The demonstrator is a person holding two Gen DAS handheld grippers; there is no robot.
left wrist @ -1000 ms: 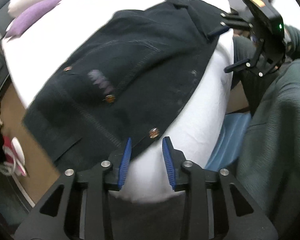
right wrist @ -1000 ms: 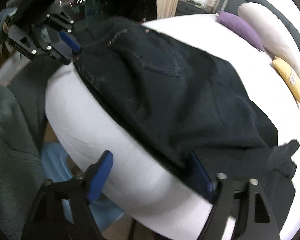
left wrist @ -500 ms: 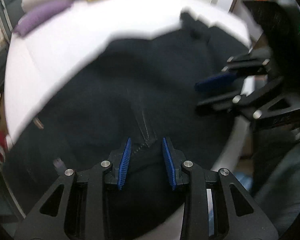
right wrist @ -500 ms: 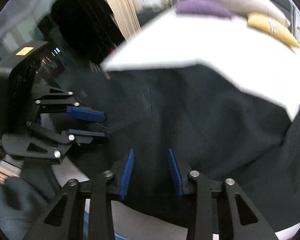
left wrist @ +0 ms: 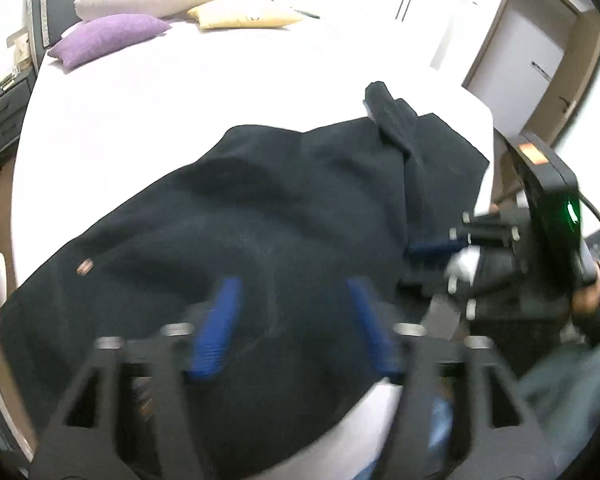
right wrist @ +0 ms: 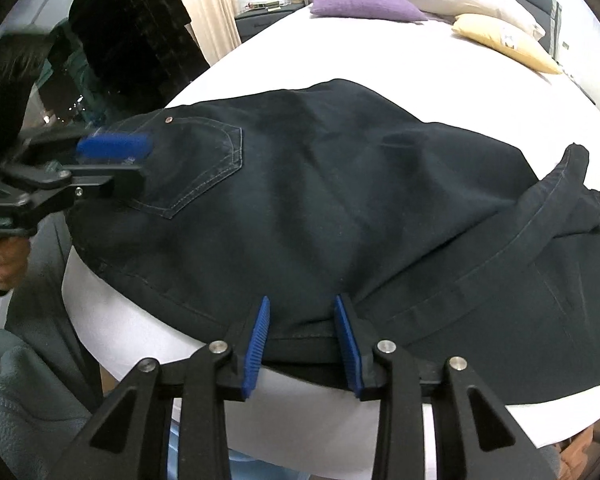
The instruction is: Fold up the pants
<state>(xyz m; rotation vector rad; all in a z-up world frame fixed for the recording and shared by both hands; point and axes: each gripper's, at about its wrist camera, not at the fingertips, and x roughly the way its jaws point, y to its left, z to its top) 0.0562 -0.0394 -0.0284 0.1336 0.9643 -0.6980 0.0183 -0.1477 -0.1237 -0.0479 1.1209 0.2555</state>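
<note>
The dark pants (right wrist: 340, 184) lie spread on the near edge of the white bed (left wrist: 220, 88), partly folded. The right gripper (right wrist: 302, 340) has its blue pads pinching a ridge of cloth at the pants' near edge. The left gripper (left wrist: 296, 320) is opening above the pocket end; it is blurred, but its pads seem to press nothing. Three pillows (right wrist: 364, 2) sit far behind.
</note>
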